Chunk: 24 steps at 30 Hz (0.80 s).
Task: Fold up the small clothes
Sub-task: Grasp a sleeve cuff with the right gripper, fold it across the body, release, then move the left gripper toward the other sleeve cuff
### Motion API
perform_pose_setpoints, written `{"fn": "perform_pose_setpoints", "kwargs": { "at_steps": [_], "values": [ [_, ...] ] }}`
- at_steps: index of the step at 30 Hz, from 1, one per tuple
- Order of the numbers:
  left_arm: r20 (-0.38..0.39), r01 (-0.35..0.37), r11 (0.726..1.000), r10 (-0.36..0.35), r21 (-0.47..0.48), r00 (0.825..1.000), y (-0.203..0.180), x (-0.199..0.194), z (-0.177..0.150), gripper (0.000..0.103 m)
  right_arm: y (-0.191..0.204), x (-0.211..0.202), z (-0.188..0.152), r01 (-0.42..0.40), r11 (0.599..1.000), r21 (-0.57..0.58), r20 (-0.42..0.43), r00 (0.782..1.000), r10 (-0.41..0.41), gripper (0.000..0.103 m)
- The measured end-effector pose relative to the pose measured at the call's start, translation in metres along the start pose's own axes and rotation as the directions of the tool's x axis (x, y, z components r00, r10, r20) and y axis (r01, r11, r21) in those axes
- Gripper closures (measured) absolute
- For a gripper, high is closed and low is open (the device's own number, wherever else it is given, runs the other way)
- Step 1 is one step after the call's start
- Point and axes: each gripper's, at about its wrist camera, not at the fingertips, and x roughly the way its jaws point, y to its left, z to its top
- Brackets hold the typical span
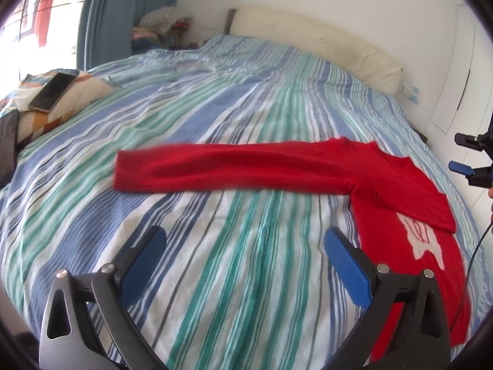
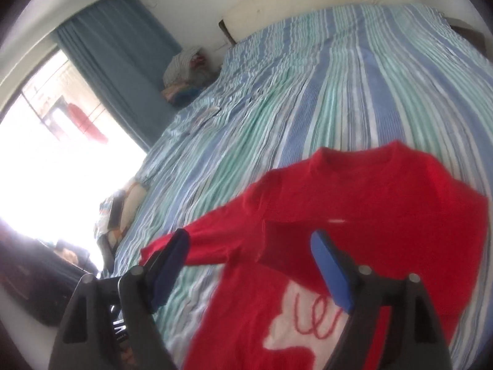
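A red sweater with a white motif lies flat on the striped bedspread, at the right. One sleeve stretches far out to the left; the other is folded across the chest. My left gripper hovers open over bare bedspread, left of the sweater's body and nearer than the sleeve. In the right wrist view the sweater fills the lower right, blurred. My right gripper is open above it with nothing between its fingers. It also shows at the right edge of the left wrist view, right gripper.
A phone rests on a patterned pillow at the bed's left side, with a dark flat device beside it. A cream headboard and a pile of clothes stand at the far end. A cable hangs at the right.
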Motion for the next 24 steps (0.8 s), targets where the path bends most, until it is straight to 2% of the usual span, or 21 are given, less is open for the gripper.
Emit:
{"fn": "perform_pose_setpoints", "kwargs": {
  "at_steps": [3,7,9,13,15,17,19,21,22,24],
  "values": [
    [-0.009,0.018,0.999,-0.018,-0.028,1.0,0.002,0.002,0.002,0.001,-0.021,-0.008,-0.022,0.036,0.999,-0.021,-0.019,0.999,-0.036,0.022],
    [-0.037,0.019,0.999,-0.02,-0.032,0.999,-0.002,0.008,-0.001,0.001,-0.069,-0.051,-0.048,0.17,0.985,-0.011,0.0,0.985,-0.17,0.022],
    [-0.048,0.012,1.0,-0.012,-0.013,0.999,-0.008,0.011,-0.004,0.001,-0.098,-0.071,-0.068,0.289,0.957,-0.01,0.024,0.957,-0.288,0.022],
    [-0.071,0.001,1.0,0.001,0.03,0.998,-0.018,0.018,-0.011,0.001,-0.156,-0.112,-0.114,0.508,0.861,0.028,0.069,0.858,-0.508,0.022],
    [-0.079,-0.001,0.999,0.005,0.049,0.997,-0.023,0.02,-0.015,0.001,-0.183,-0.132,-0.137,0.572,0.818,0.067,0.084,0.813,-0.576,0.022],
    [-0.084,-0.009,0.997,0.015,0.071,0.996,-0.028,0.023,-0.018,0.001,-0.204,-0.148,-0.159,0.609,0.785,0.111,0.101,0.779,-0.619,0.022],
    [-0.087,-0.021,0.995,0.029,0.093,0.996,-0.031,0.026,-0.021,0.001,-0.218,-0.162,-0.181,0.624,0.766,0.154,0.124,0.756,-0.642,0.022],
    [-0.092,-0.035,0.994,0.045,0.107,0.995,-0.033,0.029,-0.023,0.001,-0.228,-0.171,-0.197,0.606,0.768,0.208,0.158,0.754,-0.638,0.021],
    [-0.098,-0.04,0.993,0.051,0.11,0.994,-0.033,0.031,-0.024,0.001,-0.228,-0.176,-0.203,0.59,0.773,0.231,0.181,0.755,-0.63,0.018],
    [-0.121,-0.044,0.994,0.056,0.102,0.991,-0.03,0.037,-0.027,0.001,-0.229,-0.181,-0.206,0.587,0.769,0.253,0.211,0.742,-0.636,0.011]
  ]
}}
